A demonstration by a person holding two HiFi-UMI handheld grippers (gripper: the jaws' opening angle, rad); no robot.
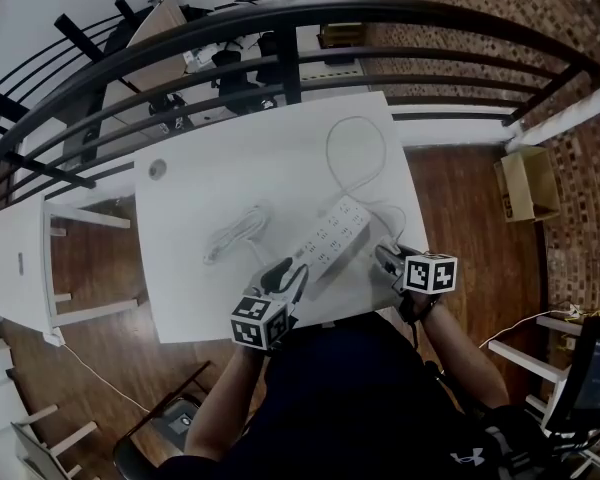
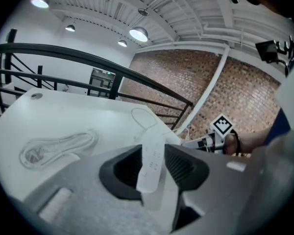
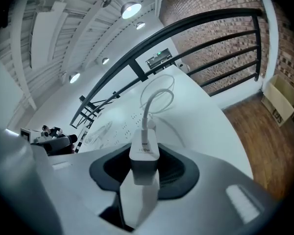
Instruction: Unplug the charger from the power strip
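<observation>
The charger (image 3: 144,153) was a small white block. It was squeezed tight between the jaws of the right gripper (image 3: 144,166). It was out of the power strip (image 1: 330,236) and sat just beside the strip's right side, over the table's (image 1: 210,168) near edge. A white cord (image 3: 154,99) came out of the charger's front and made a loop on the table.

The power strip was long and white with many holes. It lay at a slant on the table. The left gripper (image 2: 152,166) had its jaws pressed on the near end of the strip, and that end looked tipped up a bit.

To the left of the strip lay another white cord (image 1: 235,236), rolled up in a bundle. The table was white. Behind it ran a black railing (image 1: 280,28). A cardboard box (image 1: 528,183) stood on the wood floor (image 1: 460,208) by the brick wall (image 1: 460,8).
</observation>
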